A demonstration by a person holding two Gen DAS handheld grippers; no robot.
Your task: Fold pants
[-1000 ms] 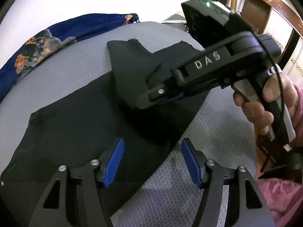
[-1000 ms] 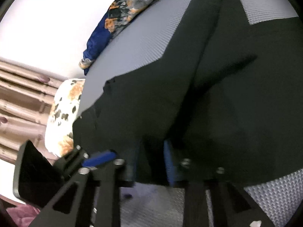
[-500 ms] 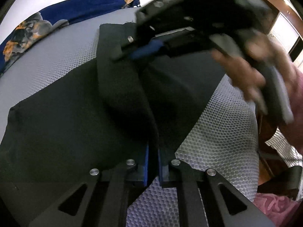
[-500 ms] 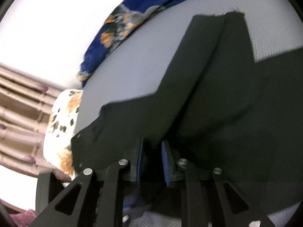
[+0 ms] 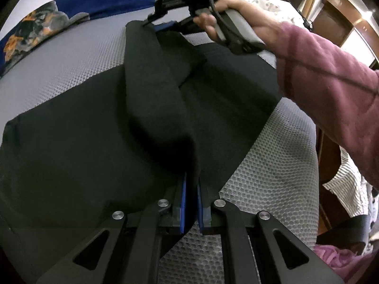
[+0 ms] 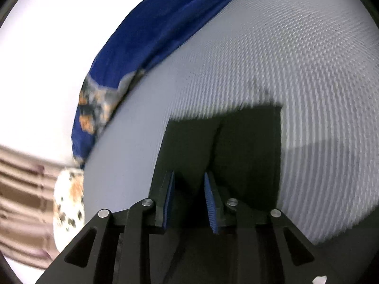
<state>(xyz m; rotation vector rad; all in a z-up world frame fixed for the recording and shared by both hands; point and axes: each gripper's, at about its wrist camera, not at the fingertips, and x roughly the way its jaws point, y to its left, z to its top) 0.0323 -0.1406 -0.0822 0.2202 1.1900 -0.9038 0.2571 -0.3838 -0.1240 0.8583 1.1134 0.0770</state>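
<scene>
Black pants lie on a grey textured mattress. My left gripper is shut on a raised fold of the pants at their near edge. A ridge of black cloth runs from it to my right gripper at the far end, which holds the leg hem. In the right wrist view the right gripper is closed on the black hem, with the pads a little apart around the cloth.
A blue patterned cloth lies along the mattress's far edge by the white wall; it also shows in the right wrist view. A person's arm in a pink sleeve crosses the right side. A wooden door stands behind.
The left gripper shut on the pants a second ago and stays shut. The right gripper has carried the leg hem away toward the far end of the mattress.
</scene>
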